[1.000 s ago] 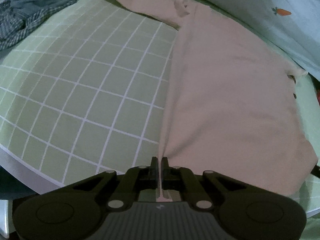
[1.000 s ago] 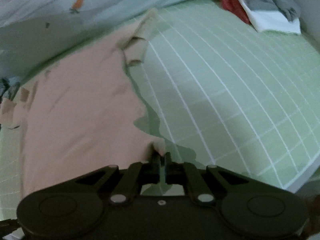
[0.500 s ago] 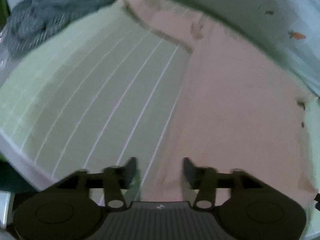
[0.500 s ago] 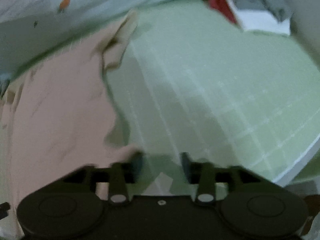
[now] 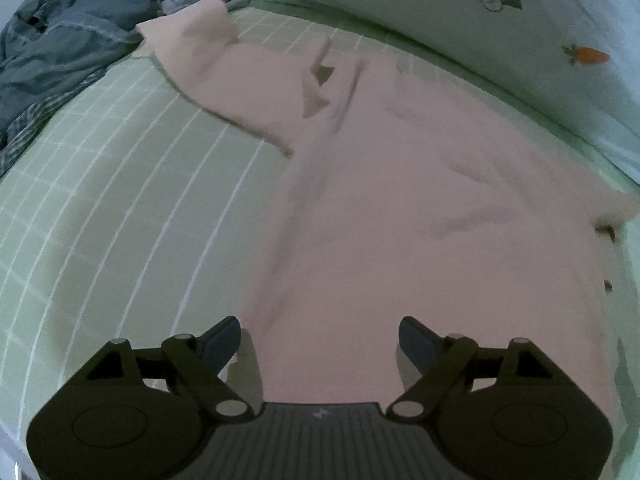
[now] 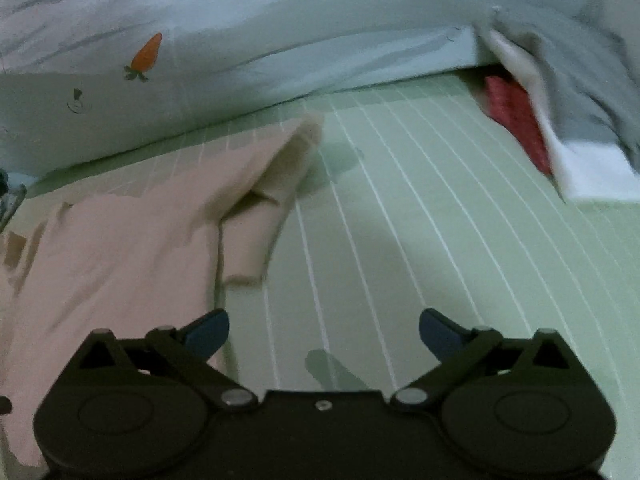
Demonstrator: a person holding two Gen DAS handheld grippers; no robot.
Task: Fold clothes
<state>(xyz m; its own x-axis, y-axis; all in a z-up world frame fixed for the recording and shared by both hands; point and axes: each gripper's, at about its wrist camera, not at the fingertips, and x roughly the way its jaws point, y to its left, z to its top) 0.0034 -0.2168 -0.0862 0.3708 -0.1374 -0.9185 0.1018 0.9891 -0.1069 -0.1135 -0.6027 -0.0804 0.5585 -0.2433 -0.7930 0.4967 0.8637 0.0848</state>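
- The pink shirt (image 5: pixel 400 208) lies spread flat on the bed (image 5: pixel 120 200), one sleeve (image 5: pixel 224 76) stretched to the far left, the other sleeve (image 6: pixel 264 208) bunched at its right edge.
- The left gripper (image 5: pixel 320 340) hovers over the near hem, jaws wide, holding nothing.
- The right gripper (image 6: pixel 324 332) hangs over bare sheet just right of the shirt, jaws wide and empty.
- Judgement: a good fold needs both pinches on matching edge points, with the cloth kept taut so that the side wrinkles flatten.
- A pile of dark clothes (image 5: pixel 60 48) sits far left, clear of the shirt.

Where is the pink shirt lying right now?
The pink shirt lies spread flat on the green checked bedsheet, filling the left wrist view's centre and right, just below the carrot-print pillow.
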